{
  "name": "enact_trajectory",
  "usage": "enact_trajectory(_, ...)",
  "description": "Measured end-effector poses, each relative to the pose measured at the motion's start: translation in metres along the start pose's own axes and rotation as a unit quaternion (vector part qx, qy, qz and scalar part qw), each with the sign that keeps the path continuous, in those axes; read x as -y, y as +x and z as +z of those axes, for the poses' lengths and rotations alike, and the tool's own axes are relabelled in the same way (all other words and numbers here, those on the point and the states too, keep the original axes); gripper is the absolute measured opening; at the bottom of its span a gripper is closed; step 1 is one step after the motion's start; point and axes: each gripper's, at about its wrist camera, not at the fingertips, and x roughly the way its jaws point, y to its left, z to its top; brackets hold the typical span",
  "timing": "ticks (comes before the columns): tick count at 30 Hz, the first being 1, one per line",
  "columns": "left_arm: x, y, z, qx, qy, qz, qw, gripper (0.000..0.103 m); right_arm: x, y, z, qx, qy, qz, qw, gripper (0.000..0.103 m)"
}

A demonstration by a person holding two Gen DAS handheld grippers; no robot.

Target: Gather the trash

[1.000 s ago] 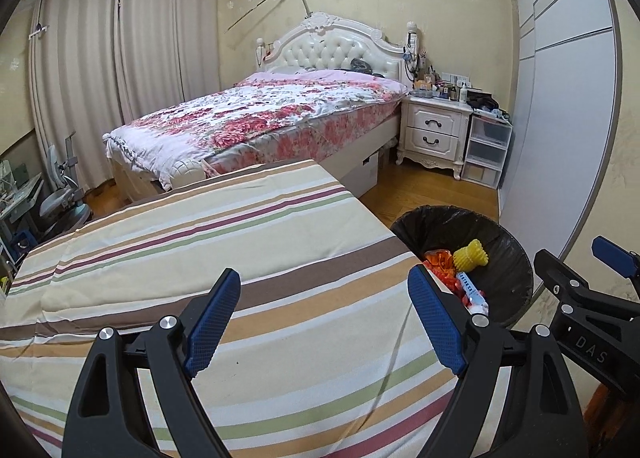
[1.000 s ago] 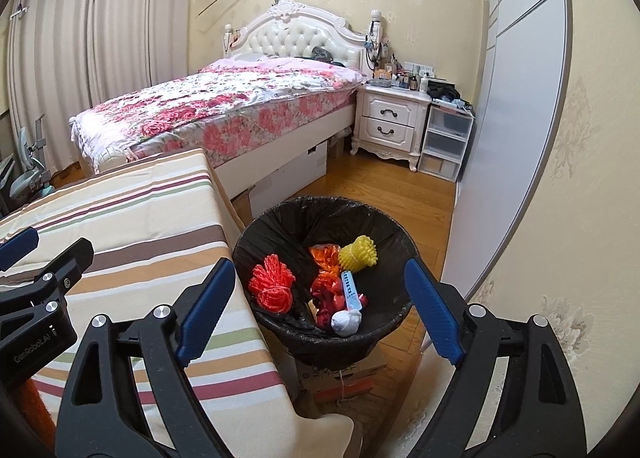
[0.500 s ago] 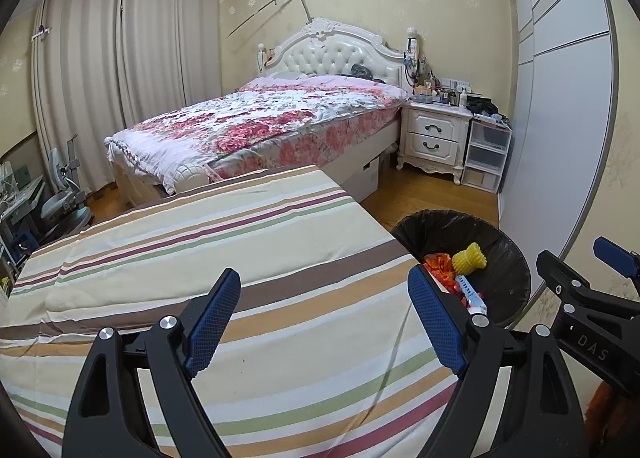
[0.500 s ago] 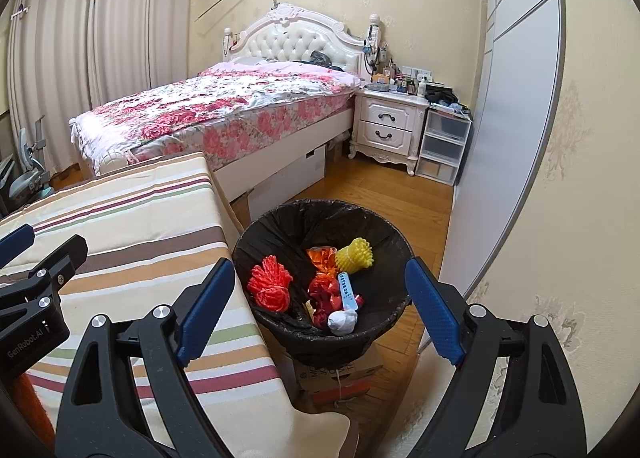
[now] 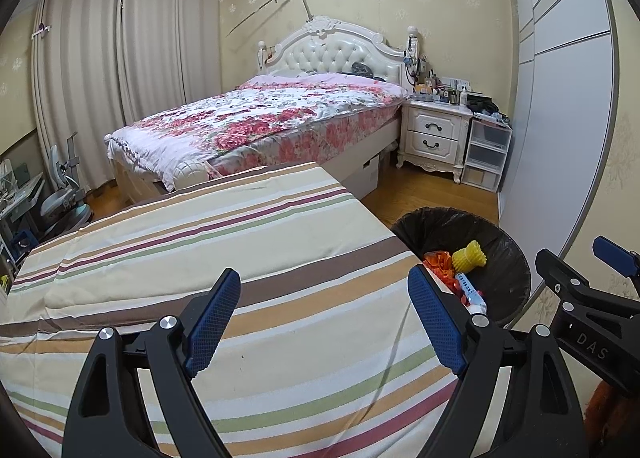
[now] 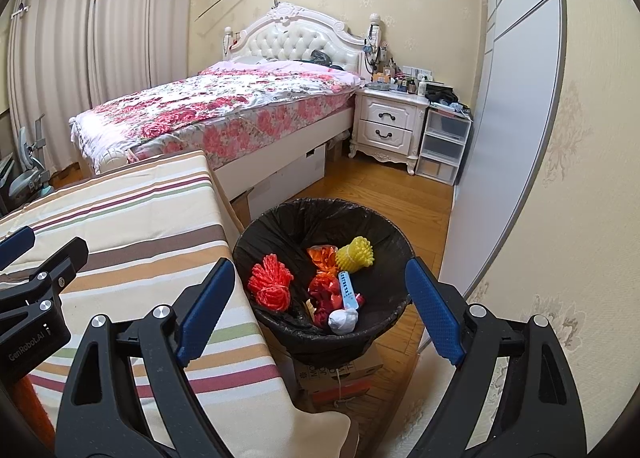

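Right wrist view catches "GenRobot.AI" printed on the left gripper at nine o'clock; left wrist view shows "DAS" on the right gripper at three o'clock. Both grippers stand wide apart, empty. Beside the striped table, the black-lined trash bin holds a red cord bundle, yellow spiky roll, blue-white tube and white wad.

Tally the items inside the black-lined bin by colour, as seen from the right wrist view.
Contents of the bin:
Red: 2, the net bundle and the crumpled wrapper
Orange: 1, wrapper
Yellow: 1, foam net
Blue and white: 1, tube
White: 1, wad
Total: 6
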Motion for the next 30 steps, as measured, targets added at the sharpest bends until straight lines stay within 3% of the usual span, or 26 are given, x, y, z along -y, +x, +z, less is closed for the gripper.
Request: enact_trajectory(30, 0.0027, -0.0001, -0.0033, -0.001, -0.001, 0.000, 1.0000, 0.083, 0.0014, 0.0004, -0.0020, -0.004, -0.001, -0.001, 1.000, 0.085)
